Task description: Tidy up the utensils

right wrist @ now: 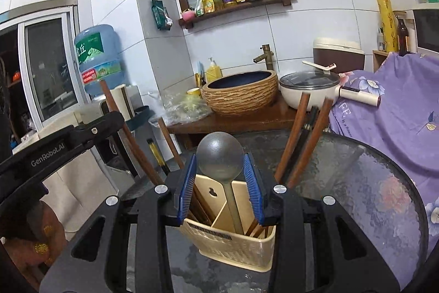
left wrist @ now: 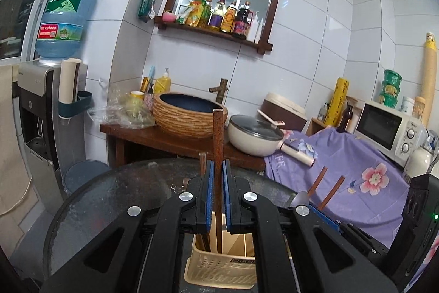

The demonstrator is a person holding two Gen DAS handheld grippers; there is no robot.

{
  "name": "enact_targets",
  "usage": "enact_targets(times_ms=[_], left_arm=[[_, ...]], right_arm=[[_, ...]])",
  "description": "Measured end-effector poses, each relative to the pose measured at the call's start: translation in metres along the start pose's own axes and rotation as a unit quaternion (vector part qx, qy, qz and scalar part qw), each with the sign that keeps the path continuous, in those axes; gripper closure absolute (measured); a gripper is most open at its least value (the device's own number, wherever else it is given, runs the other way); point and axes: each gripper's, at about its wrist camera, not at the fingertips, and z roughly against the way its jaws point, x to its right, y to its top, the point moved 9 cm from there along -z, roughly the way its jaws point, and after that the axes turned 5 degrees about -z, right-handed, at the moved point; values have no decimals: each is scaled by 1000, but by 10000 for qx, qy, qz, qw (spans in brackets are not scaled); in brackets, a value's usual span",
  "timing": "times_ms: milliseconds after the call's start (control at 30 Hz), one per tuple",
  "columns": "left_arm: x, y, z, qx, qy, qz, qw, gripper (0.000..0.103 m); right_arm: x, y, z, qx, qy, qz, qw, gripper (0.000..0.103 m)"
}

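- Standing on the round glass table (right wrist: pixel 378 183), the cream utensil holder (right wrist: pixel 233 243) was a slotted plastic basket split by partitions into compartments.
- Its left compartment held several brown chopsticks (right wrist: pixel 131 144) leaning out to the left, with one black, gold-banded stick among them.
- Its middle compartment held a grey spoon (right wrist: pixel 221 153), handle down and bowl up, above the holder's rim.
- Its right compartment held more brown chopsticks (right wrist: pixel 295 136) and a dark one, leaning right toward the table's far edge.
- The left gripper (left wrist: pixel 218 177) had its blue pads pressed against a single brown chopstick (left wrist: pixel 218 136), gripping it upright; the stick's lower end reached down inside the holder (left wrist: pixel 219 265), in its left part beside another brown stick.
- The right gripper (right wrist: pixel 221 183) stood with its jaws spread apart, one blue pad on each side of the spoon's bowl; whether the pads touched the bowl could not be told.
- Behind the table, a wooden counter (left wrist: pixel 164 139) carried a woven-pattern basin (left wrist: pixel 189 114) with a dark blue inside, its contents hidden from view, and a cream pan (left wrist: pixel 255 136) closed with a glass lid.
- A wall shelf (left wrist: pixel 214 32) held a row of sauce and oil bottles.
- A blue water jug (left wrist: pixel 67 18) sat upside down on a dispenser at the left.
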Motion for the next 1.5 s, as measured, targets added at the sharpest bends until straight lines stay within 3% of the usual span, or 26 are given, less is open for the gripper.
enact_targets(times_ms=[567, 733, 933, 1000, 1200, 1500], left_arm=[[0, -47, -23, -584, -119, -107, 9982, 97], [-2, -45, -12, -551, -233, -44, 9982, 93], [-10, -42, 24, -254, -309, 50, 9992, 58], [-14, -46, 35, -213, -273, 63, 9994, 44], [-20, -78, 66, -295, -265, -85, 9992, 10], [-31, -164, 118, -552, 94, -524, 9971, 7]], right_arm=[[16, -47, -9, -187, -334, 361, 9986, 65], [14, -47, 2, -54, -303, 478, 9984, 56], [17, -49, 31, 91, -295, 476, 9984, 44], [20, -54, 43, 99, -340, 410, 9985, 29], [22, -81, 74, -14, -302, 420, 9987, 11], [16, -160, 130, -187, -486, 930, 9943, 6]])
